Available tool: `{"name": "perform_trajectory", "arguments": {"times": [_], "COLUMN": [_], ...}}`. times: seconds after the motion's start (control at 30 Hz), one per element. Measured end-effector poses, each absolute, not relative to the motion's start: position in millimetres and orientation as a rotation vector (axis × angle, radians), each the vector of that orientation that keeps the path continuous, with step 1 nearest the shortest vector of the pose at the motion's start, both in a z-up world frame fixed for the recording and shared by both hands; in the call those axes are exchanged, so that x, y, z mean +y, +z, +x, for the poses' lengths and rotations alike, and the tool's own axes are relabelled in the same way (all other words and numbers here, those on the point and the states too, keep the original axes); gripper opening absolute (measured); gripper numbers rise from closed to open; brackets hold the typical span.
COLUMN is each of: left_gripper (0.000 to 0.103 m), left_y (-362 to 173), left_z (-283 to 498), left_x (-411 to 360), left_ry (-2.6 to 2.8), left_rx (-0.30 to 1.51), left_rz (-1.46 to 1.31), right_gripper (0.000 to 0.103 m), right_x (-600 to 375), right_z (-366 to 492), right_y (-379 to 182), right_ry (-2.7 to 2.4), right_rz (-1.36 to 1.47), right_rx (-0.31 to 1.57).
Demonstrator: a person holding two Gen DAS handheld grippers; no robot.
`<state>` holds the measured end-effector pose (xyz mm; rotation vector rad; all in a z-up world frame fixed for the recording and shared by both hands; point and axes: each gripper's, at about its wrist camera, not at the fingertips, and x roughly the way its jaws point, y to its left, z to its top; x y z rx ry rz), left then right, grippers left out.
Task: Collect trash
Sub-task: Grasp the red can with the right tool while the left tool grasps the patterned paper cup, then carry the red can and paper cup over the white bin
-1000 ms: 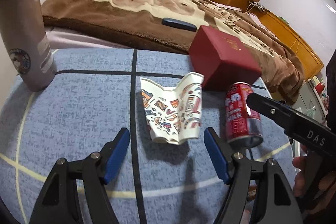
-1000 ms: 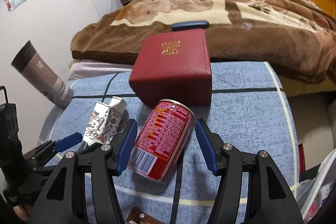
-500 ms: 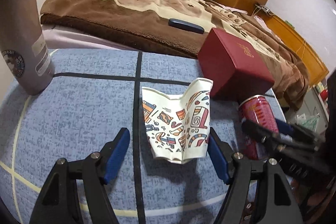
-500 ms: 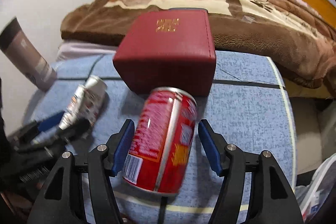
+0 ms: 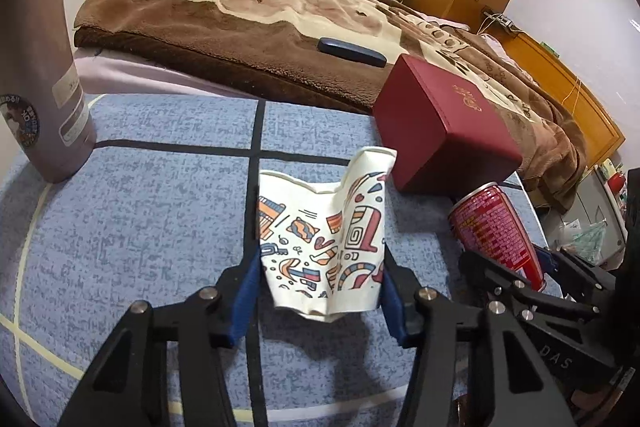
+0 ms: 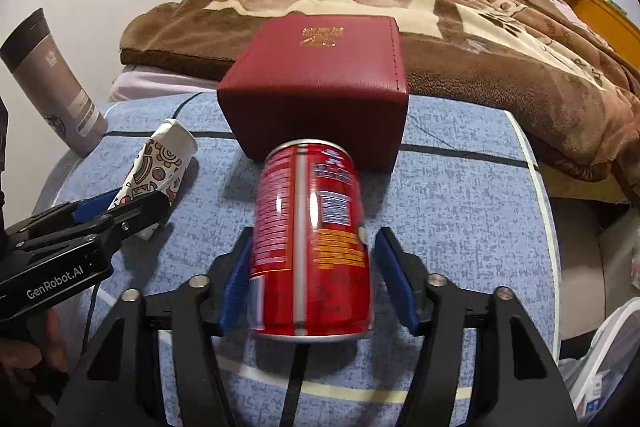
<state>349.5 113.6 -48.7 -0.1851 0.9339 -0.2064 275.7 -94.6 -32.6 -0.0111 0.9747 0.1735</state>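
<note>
A crumpled paper cup (image 5: 320, 247) with colourful patterns lies on the blue tablecloth (image 5: 140, 211). My left gripper (image 5: 320, 277) is closing on it, and both blue pads touch the cup's sides. In the right wrist view the cup (image 6: 160, 163) and the left gripper (image 6: 120, 209) appear at the left. A red drink can (image 6: 312, 239) lies lengthwise between the fingers of my right gripper (image 6: 314, 279), whose jaws are closing. The left pad is against the can and a narrow gap shows at the right pad. The can (image 5: 496, 227) also shows at the right of the left wrist view.
A dark red box (image 6: 320, 87) stands just behind the can. A tall grey-brown tumbler (image 5: 40, 67) stands at the table's far left. Behind the table is a bed with a brown blanket (image 5: 260, 19) and a dark case (image 5: 352, 51). A plastic bag (image 6: 600, 367) sits beyond the table's right edge.
My left gripper slid forward around the paper cup and its jaws narrowed onto it. My right gripper straightened over the can, which now lies centred between narrower jaws.
</note>
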Motion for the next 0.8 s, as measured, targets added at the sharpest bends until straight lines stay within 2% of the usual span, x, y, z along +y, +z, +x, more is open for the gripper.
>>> {"name": "perform_trajectory", "arguments": {"times": [0.8], "left_gripper": [0.054], "left_y": [-14], "left_z": [287], "left_x": [106], "left_ry": [-0.138], "left_rx": [0.85], "left_rz": [-0.089], "right_gripper": [0.054], "right_x": [-103], "right_z": [237], "right_y": [-16], "right_ry": [0.179], "right_rz": [0.011], "right_rx": [0.913]}}
